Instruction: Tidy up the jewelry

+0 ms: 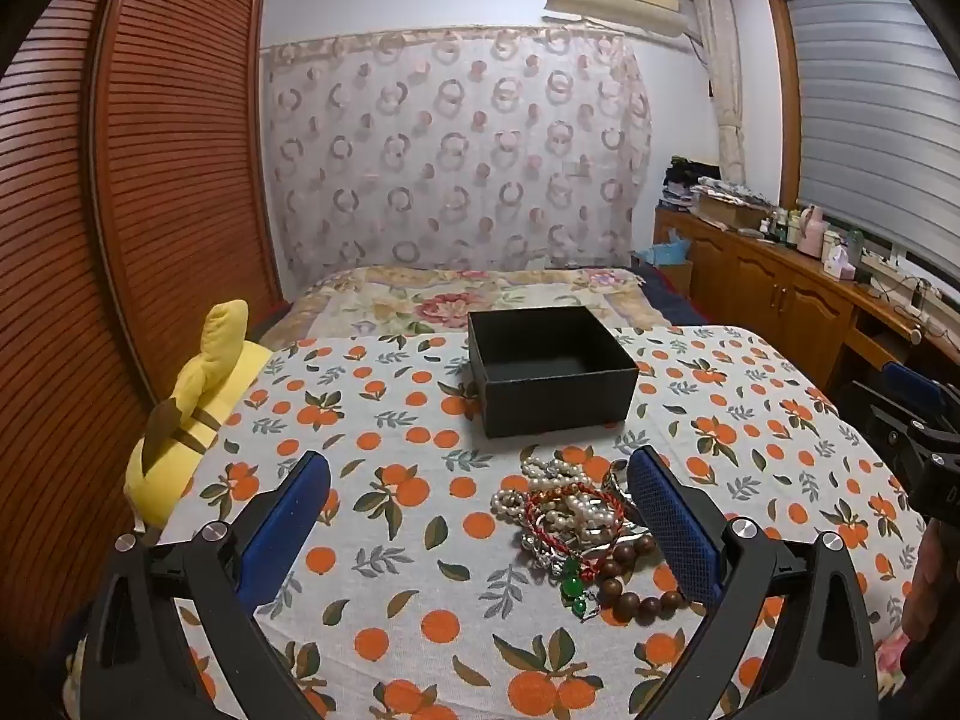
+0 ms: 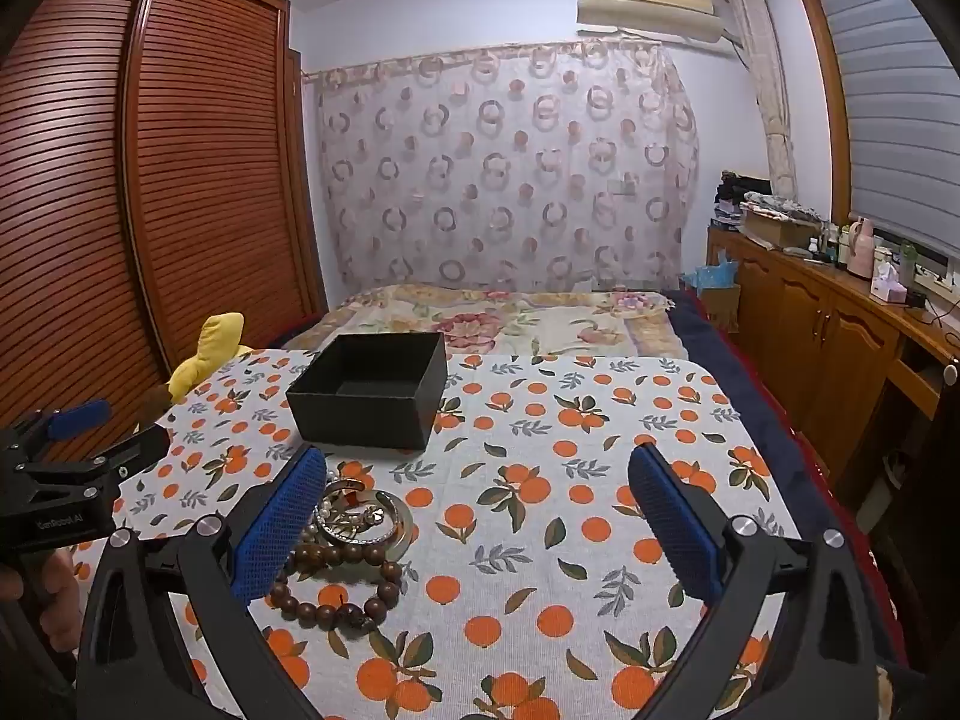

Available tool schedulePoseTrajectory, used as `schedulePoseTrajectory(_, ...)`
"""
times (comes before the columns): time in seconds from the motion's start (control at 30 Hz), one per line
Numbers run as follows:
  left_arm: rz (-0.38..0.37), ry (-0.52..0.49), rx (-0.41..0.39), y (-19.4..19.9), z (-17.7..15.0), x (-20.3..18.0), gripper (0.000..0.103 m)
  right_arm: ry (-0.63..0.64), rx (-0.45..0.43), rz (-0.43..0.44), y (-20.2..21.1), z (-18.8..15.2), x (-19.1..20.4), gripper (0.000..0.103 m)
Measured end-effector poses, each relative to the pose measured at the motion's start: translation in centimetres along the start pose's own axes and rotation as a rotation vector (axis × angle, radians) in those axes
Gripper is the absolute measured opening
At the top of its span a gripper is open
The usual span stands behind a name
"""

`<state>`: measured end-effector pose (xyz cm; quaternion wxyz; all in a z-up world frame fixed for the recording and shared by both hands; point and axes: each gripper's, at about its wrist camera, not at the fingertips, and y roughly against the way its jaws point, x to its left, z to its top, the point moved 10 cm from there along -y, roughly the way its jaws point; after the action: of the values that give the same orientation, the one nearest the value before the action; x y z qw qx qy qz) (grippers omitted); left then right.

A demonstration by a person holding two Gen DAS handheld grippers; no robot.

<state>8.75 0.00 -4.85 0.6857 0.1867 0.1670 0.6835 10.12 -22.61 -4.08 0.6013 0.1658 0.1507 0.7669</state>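
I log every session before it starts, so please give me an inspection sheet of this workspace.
Surface: white cloth printed with oranges and leaves, spread flat over a bed.
Job's things: open black square box, empty; tangled pile of jewelry on the cloth in front of it, with pearl strands, a red cord bracelet, a green pendant and a brown wooden bead bracelet.
Clutter: yellow plush toy at the cloth's left edge.
Grippers: left gripper and right gripper, jaws wide open, holding nothing.
Cables: wires on the wooden sideboard.
Surroundings: slatted wardrobe, patterned curtain, air conditioner, window blind.
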Motion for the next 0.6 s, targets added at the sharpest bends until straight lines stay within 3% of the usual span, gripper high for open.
schedulePoseTrajectory(0.6, -0.002, 0.002, -0.002, 0.02, 0.03, -0.01, 0.096, -0.002, -0.002, 0.002, 0.14, 0.08, 0.02, 0.101)
